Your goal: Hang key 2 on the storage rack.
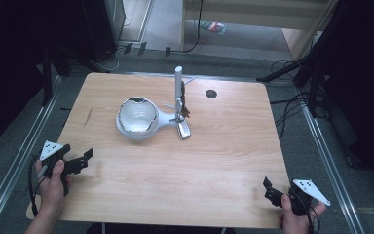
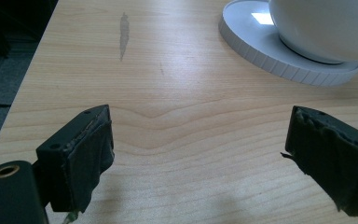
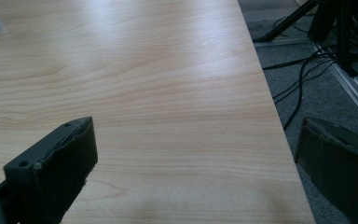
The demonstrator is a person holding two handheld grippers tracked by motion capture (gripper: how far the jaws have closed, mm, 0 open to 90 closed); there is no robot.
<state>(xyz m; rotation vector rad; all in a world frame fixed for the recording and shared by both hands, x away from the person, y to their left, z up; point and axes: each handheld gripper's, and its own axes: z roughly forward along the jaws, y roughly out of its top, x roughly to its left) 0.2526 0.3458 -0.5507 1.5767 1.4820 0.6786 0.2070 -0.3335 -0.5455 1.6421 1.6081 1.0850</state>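
Nothing appears begun: the bowl [image 1: 137,116] sits untouched on its stand [image 1: 126,132] mid-table. Left gripper [image 1: 80,161] and right gripper [image 1: 271,190], both well short of the bowl, gape with nothing held.

No legible text, label, brand, number or sign found in any view. The white bowl [image 1: 137,116], its white base [image 2: 279,60] and the bench [image 1: 175,185] carry no readable markings.
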